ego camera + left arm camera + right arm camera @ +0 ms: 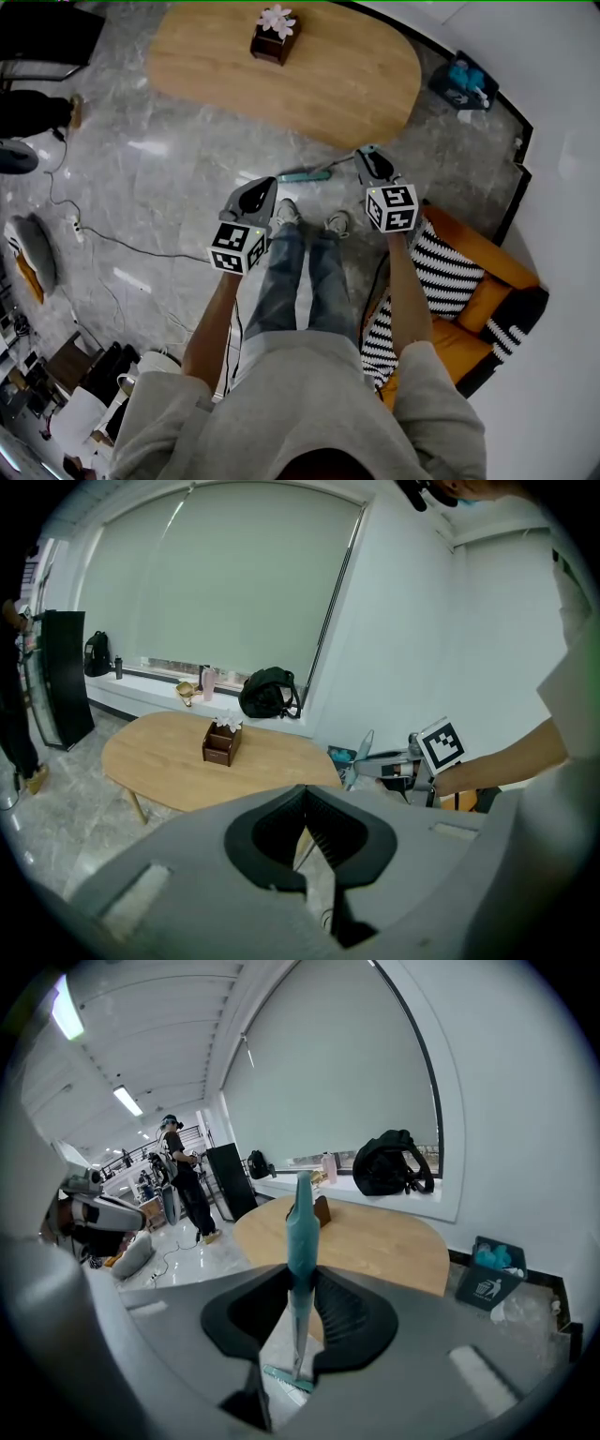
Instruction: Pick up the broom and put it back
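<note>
- The right hand-held gripper (300, 1277) is clenched on the broom (300, 1227). In the right gripper view, its two jaws press on either side of the teal handle.
- The handle stands up through the middle of that view. The thin shaft runs down below the jaws to the teal broom head low in the frame, over the floor (159, 159).
- In the head view, the right hand-held gripper (367, 153) sits right of centre, and the broom (305, 175) shows as a teal bar just left of it, in front of the person's shoes. I cannot tell whether the head rests on the floor or hangs just above it.
- The left hand-held gripper (304, 794) has its jaws tip to tip with nothing between them, and it plays no part in the grip. In the head view, the left hand-held gripper (267, 185) is left of centre.
- The wooden surface (356, 84) fills the upper middle of the head view, with only a small brown box with a flower (275, 37) on it.
- Judging from this, the pick-up is done, since the broom is firmly in the right grip.
- What is left is to carry it to its storage place, set it there and let go. No view shows which spot that is.
</note>
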